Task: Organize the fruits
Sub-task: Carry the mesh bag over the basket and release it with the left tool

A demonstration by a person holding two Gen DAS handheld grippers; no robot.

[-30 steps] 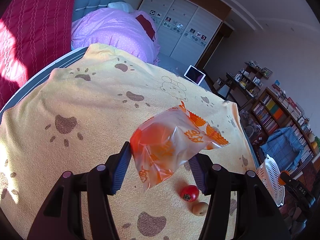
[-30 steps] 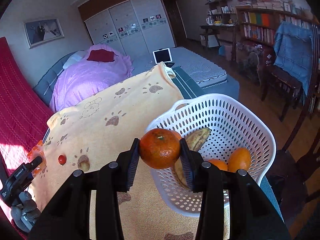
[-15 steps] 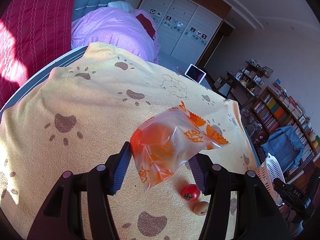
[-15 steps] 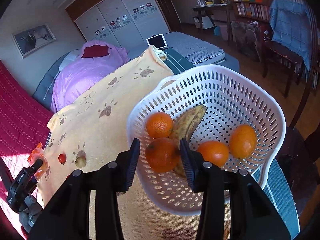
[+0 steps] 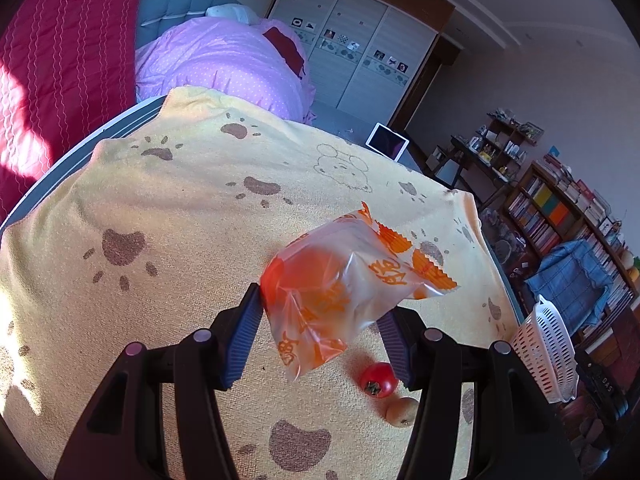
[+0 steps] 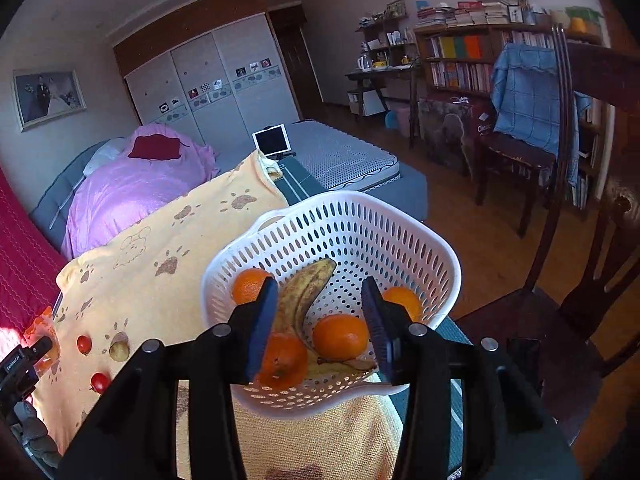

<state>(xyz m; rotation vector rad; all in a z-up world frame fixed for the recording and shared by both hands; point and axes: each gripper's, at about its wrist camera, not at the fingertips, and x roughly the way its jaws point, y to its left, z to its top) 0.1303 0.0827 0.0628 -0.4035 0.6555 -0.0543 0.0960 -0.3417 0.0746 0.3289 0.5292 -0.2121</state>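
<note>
My left gripper (image 5: 320, 308) is shut on a clear orange-printed plastic bag (image 5: 340, 284) with an orange inside, held above the yellow paw-print towel (image 5: 160, 208). Below it on the towel lie a red tomato (image 5: 378, 374) and a small tan fruit (image 5: 402, 412). My right gripper (image 6: 320, 286) hangs over the white basket (image 6: 360, 232). Its jaws are opening, with nothing pressed between the pads. Just below the left finger an orange (image 6: 282, 360) rests in the basket. A banana (image 6: 308, 292) and three more oranges (image 6: 340, 336) lie there too.
Two tomatoes (image 6: 84, 344) and a tan fruit (image 6: 119, 351) lie on the towel left of the basket. A purple quilt (image 6: 132, 184) and a tablet (image 6: 272, 140) are on the bed beyond. A wooden chair (image 6: 568, 300) stands right of the basket, with bookshelves behind it.
The right gripper moved forward over the basket and its jaws widened. The orange it held now lies in the basket. The left gripper and its bag stayed still.
</note>
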